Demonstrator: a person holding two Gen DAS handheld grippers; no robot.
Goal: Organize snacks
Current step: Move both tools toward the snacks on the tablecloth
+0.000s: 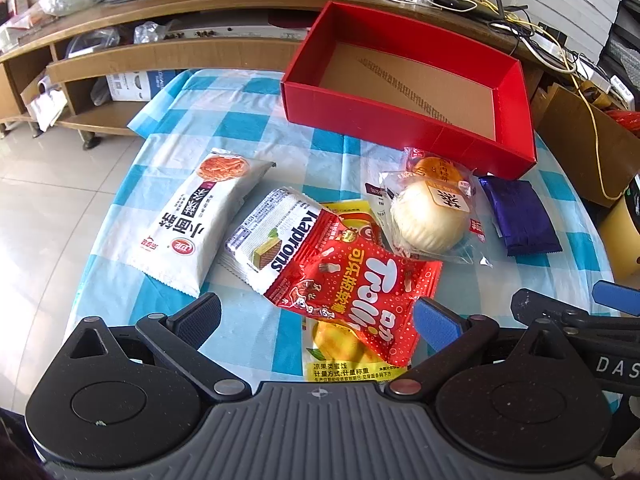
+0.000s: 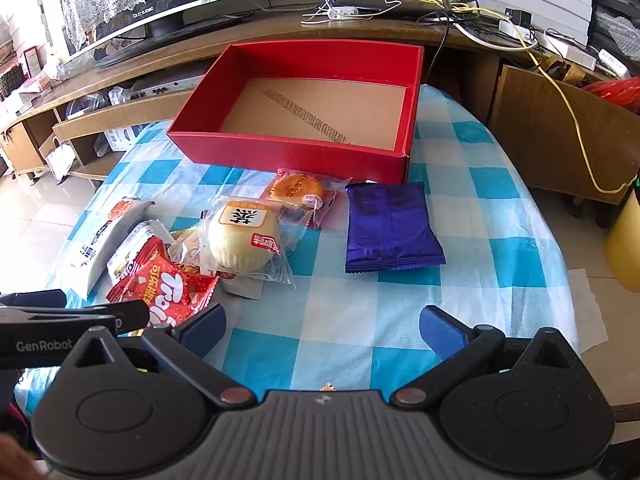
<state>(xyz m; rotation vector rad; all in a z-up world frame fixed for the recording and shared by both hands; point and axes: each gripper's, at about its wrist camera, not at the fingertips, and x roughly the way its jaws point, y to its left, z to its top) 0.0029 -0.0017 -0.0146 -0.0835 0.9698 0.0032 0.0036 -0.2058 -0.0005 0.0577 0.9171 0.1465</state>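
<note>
An empty red box (image 1: pixel 472 142) (image 2: pixel 288 150) stands at the far side of the checked tablecloth. Snack packs lie in front of it: a white noodle pack (image 1: pixel 192 224) (image 2: pixel 94 248), a Kaprons wafer pack (image 1: pixel 272 236), a red Trolli bag (image 1: pixel 360 284) (image 2: pixel 168 284) over a yellow pack (image 1: pixel 340 348), a wrapped white bun (image 1: pixel 430 220) (image 2: pixel 242 238), an orange pastry (image 2: pixel 298 189) and a purple pack (image 1: pixel 520 216) (image 2: pixel 390 228). My left gripper (image 1: pixel 318 322) is open just above the Trolli bag. My right gripper (image 2: pixel 322 330) is open over bare cloth near the purple pack.
A wooden TV bench (image 2: pixel 168 64) with a monitor, cables and a router runs behind the table. A cardboard box (image 2: pixel 560 136) and a yellow container (image 2: pixel 626 248) stand at the right. Tiled floor (image 1: pixel 48 184) lies to the left of the table edge.
</note>
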